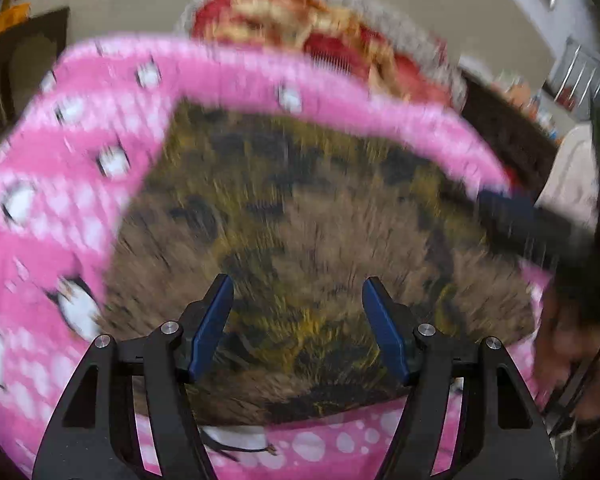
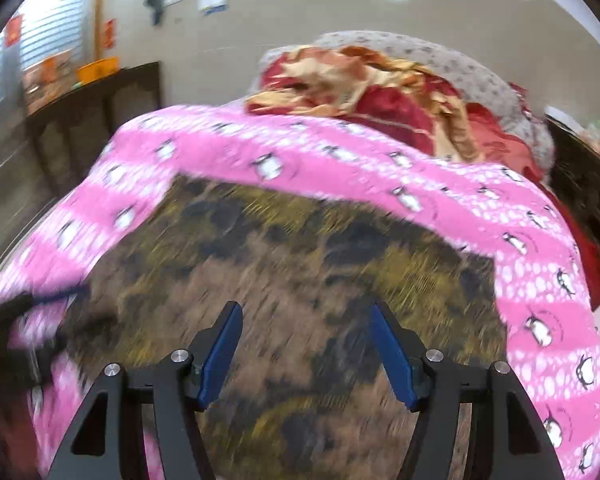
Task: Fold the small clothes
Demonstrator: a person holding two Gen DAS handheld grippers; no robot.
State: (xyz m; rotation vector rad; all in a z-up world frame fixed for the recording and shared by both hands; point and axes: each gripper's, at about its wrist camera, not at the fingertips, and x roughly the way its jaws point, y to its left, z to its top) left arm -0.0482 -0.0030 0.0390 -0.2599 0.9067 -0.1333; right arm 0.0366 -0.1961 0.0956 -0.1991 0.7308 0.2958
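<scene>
Fingers wide apart on both: left gripper (image 1: 298, 324) and right gripper (image 2: 306, 350) hold nothing, blue pads bare. Both hover over brown-yellow patterned garment (image 1: 300, 208) lying flat on pink penguin-print blanket (image 1: 60, 152), which frames it on all sides. Red-and-gold crumpled cloth pile (image 2: 380, 84) sits beyond the blanket's far edge. Heavy motion blur, detail unclear.

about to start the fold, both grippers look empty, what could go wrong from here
1. Both views are motion-blurred, and the left gripper and right gripper are open over the brown patterned cloth, so a fast grab could miss its edge.
2. The cloth lies on a pink penguin blanket; a deep pinch might catch both layers.
3. The red bedding pile behind crowds the far side.
</scene>
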